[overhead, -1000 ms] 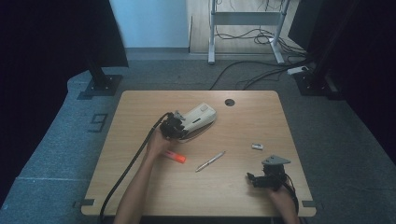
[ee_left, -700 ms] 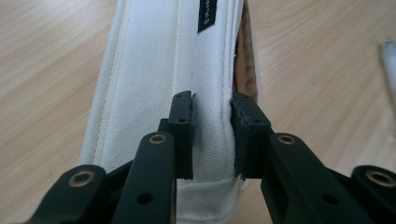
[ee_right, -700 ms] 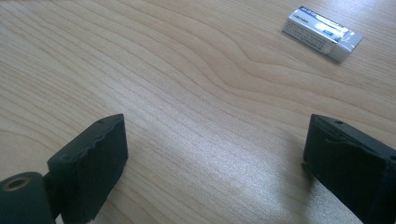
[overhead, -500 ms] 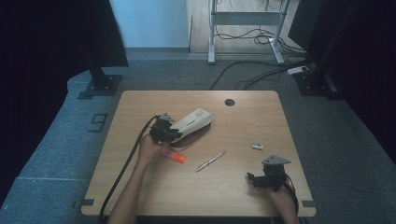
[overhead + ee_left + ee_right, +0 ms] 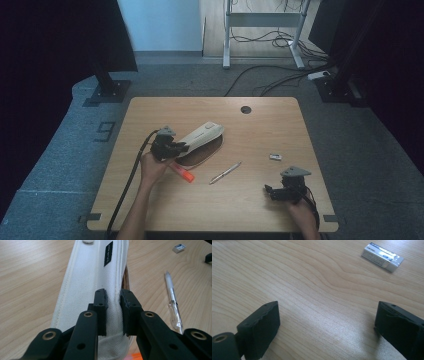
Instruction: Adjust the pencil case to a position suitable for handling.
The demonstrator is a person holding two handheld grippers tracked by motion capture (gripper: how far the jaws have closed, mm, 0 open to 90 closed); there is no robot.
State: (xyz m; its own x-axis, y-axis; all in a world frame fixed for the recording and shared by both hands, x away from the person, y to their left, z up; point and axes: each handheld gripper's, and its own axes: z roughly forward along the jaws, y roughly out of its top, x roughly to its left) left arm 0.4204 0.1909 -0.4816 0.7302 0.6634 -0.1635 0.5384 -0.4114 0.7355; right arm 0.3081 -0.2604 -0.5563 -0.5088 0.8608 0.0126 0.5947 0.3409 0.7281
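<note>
Wooden table (image 5: 150, 200), left gripper (image 5: 113, 300) just closed, pinching white pencil case (image 5: 85, 282) fabric near its end; lift slow, keep pinch firm, right gripper (image 5: 327, 322) wide open and empty

The bottom picture edge cuts off the cream canvas pencil case (image 5: 92, 290) and a small orange marker (image 5: 136, 356).

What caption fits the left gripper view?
Left tool pinching a white canvas pencil case over the wooden table.
</note>
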